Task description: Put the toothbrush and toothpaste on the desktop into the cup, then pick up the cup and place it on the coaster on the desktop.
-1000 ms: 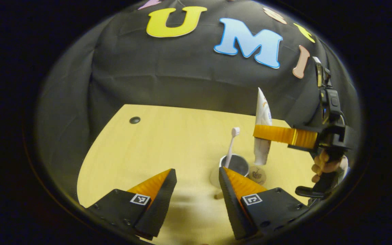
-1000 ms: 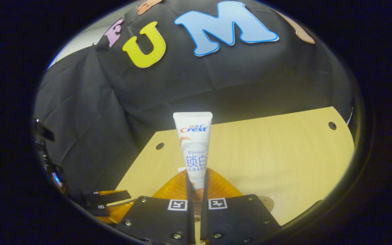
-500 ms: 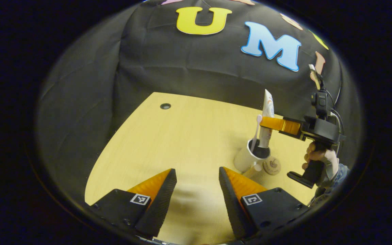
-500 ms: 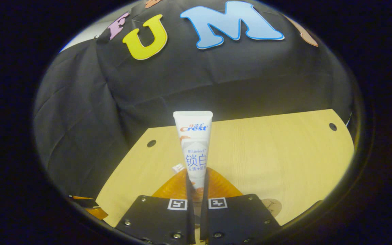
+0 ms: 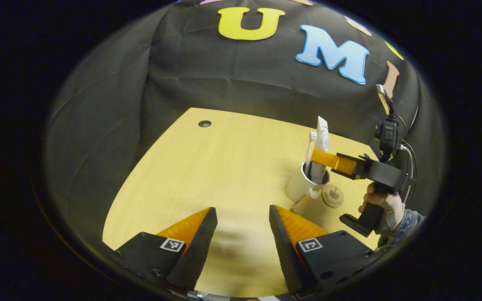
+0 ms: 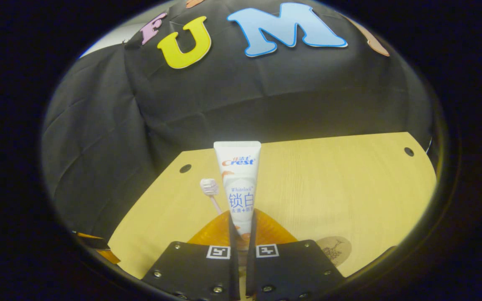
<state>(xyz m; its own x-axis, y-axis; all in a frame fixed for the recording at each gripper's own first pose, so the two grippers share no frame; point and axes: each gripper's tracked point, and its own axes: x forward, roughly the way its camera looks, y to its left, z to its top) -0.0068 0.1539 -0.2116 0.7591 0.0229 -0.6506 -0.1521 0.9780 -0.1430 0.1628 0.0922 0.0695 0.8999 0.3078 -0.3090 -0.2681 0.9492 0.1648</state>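
Desktop: light wood, booth cloth behind.
Right gripper: held by hand, both fingers clamped on toothpaste.
Left gripper: jaws spread wide, nothing held, kept low over near desktop, well apart from cup.
Cup: white, upright, just beside coaster.
Toothpaste: long axis vertical, flat crimped end up, lower end sunk into cup.
Toothbrush: stood in cup, bristle head up, just beside tube.

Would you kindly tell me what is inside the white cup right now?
The cup holds the toothbrush and the lower end of the toothpaste, gripped by the right hand-held gripper. Its wall hides their bottoms.
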